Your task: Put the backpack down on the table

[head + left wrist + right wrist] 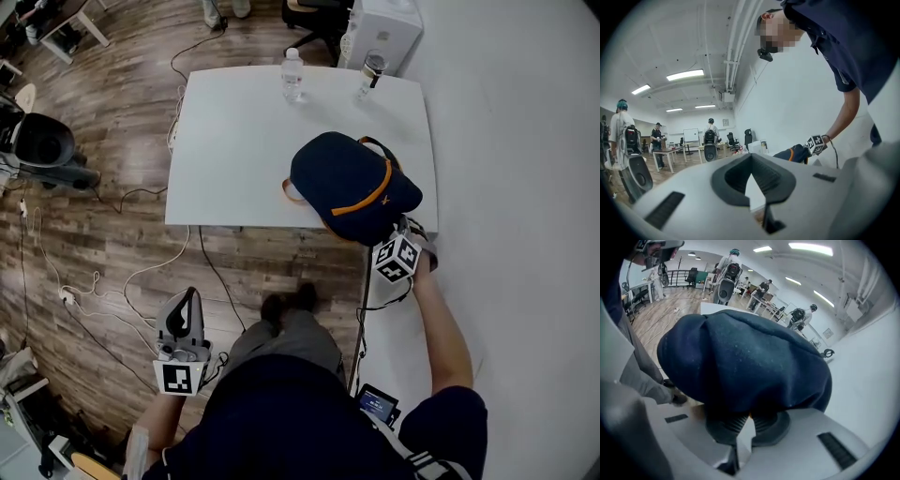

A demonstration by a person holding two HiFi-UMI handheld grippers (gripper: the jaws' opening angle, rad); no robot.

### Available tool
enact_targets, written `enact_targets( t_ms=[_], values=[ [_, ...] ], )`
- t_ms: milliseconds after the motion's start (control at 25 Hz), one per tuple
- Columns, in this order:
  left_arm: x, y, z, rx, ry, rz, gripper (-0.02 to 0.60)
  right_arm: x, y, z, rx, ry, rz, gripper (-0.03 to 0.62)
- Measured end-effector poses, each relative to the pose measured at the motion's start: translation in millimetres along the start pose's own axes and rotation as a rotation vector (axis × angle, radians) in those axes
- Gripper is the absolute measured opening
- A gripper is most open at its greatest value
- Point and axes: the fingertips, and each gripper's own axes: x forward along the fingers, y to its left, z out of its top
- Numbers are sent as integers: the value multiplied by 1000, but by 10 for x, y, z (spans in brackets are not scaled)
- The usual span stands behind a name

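- Counter: white top, upper middle of the head view. Most of its left and centre is bare, so there is plenty of landing room there. The near edge runs just under the load, and the right edge sits close to the white wall.
- Backpack: dark blue with orange trim, over the counter's lower right corner. Its lower part pokes past the near edge. Cannot tell whether it bears on the top or hangs just above it.
- Risk, my reading: if released here, the overhanging part could tip the backpack off the near edge onto the floor. Sliding it up and left in the frame, toward the bare middle, would settle it.
- Right claw: clamped together on a fold at the backpack's near side, at the lower right of the load in the head view. The bag fills that claw's own view.
- Left claw: jaws together, nothing between them, low at lower left over the floor, well apart from the counter.
- Water bottle and second bottle: upright near the far edge. A long push could knock them over.
- Cables: loose on the floor at left, a snag for the feet.
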Motion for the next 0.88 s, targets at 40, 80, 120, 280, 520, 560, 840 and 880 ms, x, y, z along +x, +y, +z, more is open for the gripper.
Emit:
enact_targets(
  t_ms=[40, 80, 120, 280, 520, 560, 840, 880],
  values=[
    [8, 5, -16, 1, 5, -1, 3, 46, 9, -48, -9, 9, -1, -5],
    [19, 5, -34, -1, 11, -2, 3, 94, 16, -66, -19, 12, 0, -5],
    [34, -7, -52, -3, 16, -4, 3, 142, 24, -49, -29, 12, 3, -5],
    [113, -111, -86, 5, 25, -27, 3, 320, -9, 190, -69, -20, -8, -5],
    [104, -177, -68, 6, 21, -23, 3, 648, -90, 477, -75, -46, -13, -5],
    [83, -179, -69, 9, 21, -21, 3, 686, -64, 484, -98, -43, -11, -5],
    [-1, -170, -76, 15, 22, -2, 3, 781, 51, 400, -234, -39, -79, -3],
    [-9, -166, -80, 14, 24, -2, 3, 775, 66, 346, -246, -36, -89, -3]
  ],
)
